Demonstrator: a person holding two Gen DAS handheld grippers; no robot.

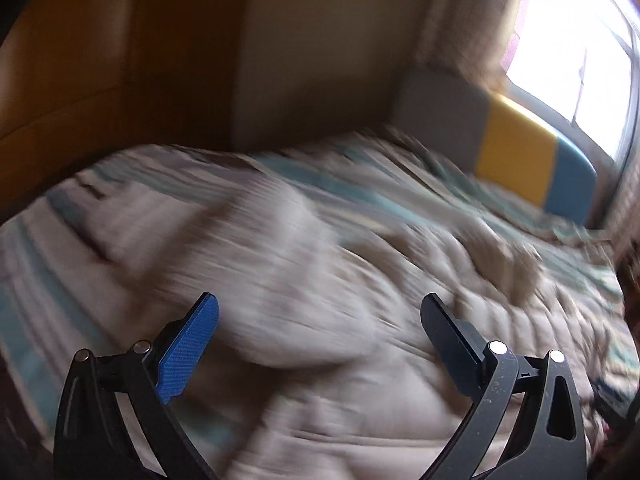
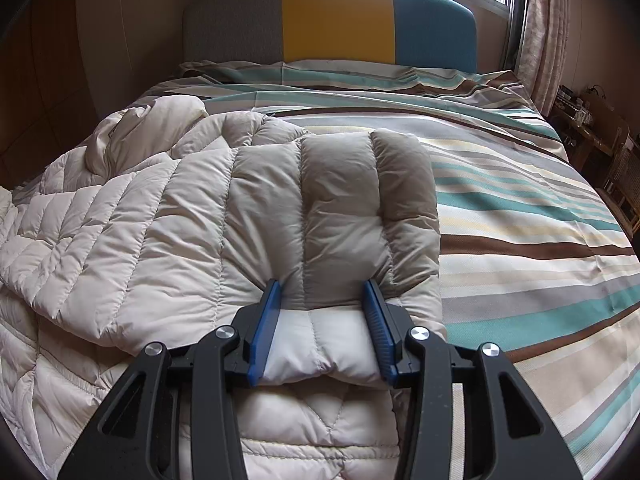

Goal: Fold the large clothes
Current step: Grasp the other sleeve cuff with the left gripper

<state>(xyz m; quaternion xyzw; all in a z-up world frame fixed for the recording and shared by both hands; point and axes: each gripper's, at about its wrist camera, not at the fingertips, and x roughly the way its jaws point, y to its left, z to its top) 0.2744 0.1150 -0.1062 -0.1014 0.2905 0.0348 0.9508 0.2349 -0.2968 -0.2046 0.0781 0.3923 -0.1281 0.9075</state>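
On the striped bed [image 2: 520, 200], the cream quilted coat [image 2: 160, 220] lies left of bare cover that runs to the tricolour headboard [image 2: 332, 20], its folded sleeve pointing headboard-ward, pinched between the right gripper's [image 2: 325, 292] half-closed jaws, while the left gripper [image 1: 320, 312] hangs wide open, empty, above the blurred coat.

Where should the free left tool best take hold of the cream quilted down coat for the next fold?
Probably the cream quilted down coat at its loose crumpled edge on the far left, approached from the left: raised folds give purchase, and the right tool already clamps the near sleeve.
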